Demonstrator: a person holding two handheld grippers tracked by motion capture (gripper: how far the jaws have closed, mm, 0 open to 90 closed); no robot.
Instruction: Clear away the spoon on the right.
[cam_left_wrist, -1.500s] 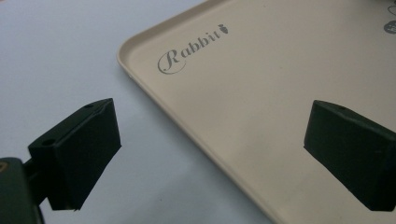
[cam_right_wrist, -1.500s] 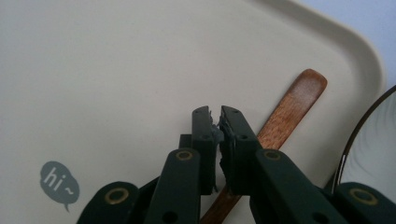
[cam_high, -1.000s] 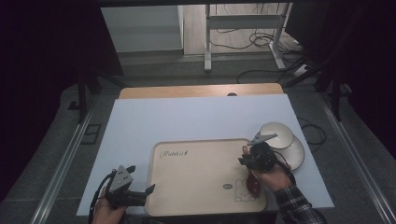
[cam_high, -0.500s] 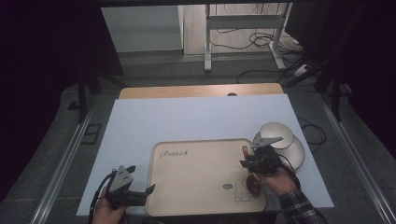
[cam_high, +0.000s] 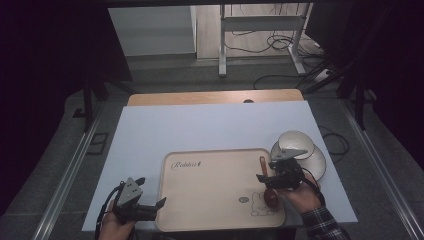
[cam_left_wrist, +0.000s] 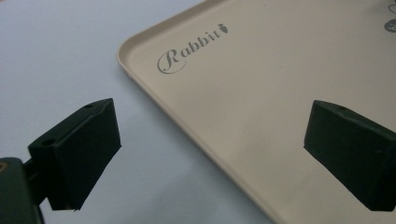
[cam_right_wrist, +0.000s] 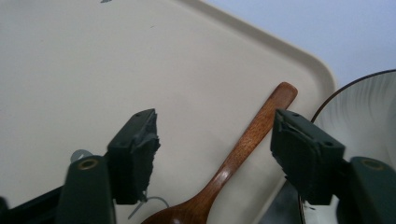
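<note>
- The wooden spoon (cam_right_wrist: 243, 149) lies flat on the beige tray (cam_high: 210, 200), along the tray's right edge, bowl toward the near right corner and handle tip pointing toward the far right corner.
- In the high view the spoon (cam_high: 266, 184) rests beside the rabbit drawing (cam_high: 262, 204) printed near the tray's near right corner.
- The right gripper (cam_right_wrist: 217, 149) hangs over the spoon with its jaws apart. They have just been opening; the handle lies between them, and neither pad presses on it.
- In the high view the right gripper (cam_high: 284, 175) sits at the tray's right edge, just beside a white bowl (cam_high: 292, 145) stacked on a white plate (cam_high: 317, 165) on the white table surface (cam_high: 210, 125).
- The left gripper (cam_left_wrist: 210, 149) has its jaws spread wide with nothing between them, held over the tray's left edge, near the word "Rabbit" (cam_left_wrist: 191, 46).
- In the high view the left gripper (cam_high: 150, 207) is at the tray's near left corner, well apart from the spoon.
</note>
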